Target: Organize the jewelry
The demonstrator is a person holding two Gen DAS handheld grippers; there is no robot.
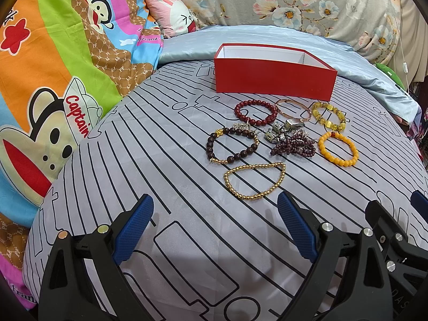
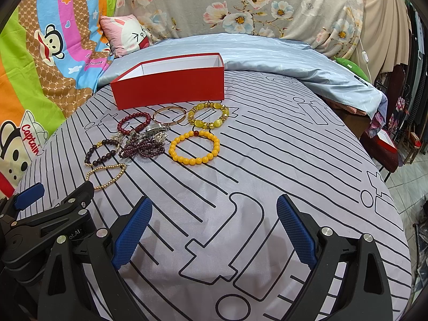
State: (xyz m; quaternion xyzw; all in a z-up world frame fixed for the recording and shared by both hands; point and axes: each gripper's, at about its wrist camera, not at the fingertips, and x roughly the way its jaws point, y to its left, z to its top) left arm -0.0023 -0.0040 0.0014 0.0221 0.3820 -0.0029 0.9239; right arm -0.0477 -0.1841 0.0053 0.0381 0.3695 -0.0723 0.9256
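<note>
Several bracelets lie on the grey striped sheet in front of an open red box (image 1: 275,77) (image 2: 171,85) with a white inside. Nearest my left gripper (image 1: 215,208) is a gold bead bracelet (image 1: 254,180) (image 2: 107,175). Behind it lie a dark brown bead bracelet (image 1: 231,144), a red bead bracelet (image 1: 255,112), a rose-gold bangle (image 1: 294,109), a yellow crystal bracelet (image 1: 329,115) (image 2: 208,116), an orange bead bracelet (image 1: 338,148) (image 2: 194,148) and a purple bead tangle (image 1: 294,147) (image 2: 143,147). Both grippers are open and empty. My right gripper (image 2: 214,208) hovers to the right of the pile.
A folded blue blanket (image 2: 281,56) lies behind the box. A colourful cartoon quilt (image 1: 53,80) rises on the left, with a pink pillow (image 1: 174,16) and a floral quilt (image 1: 294,2) at the back. The bed's edge drops off at the right (image 2: 393,187).
</note>
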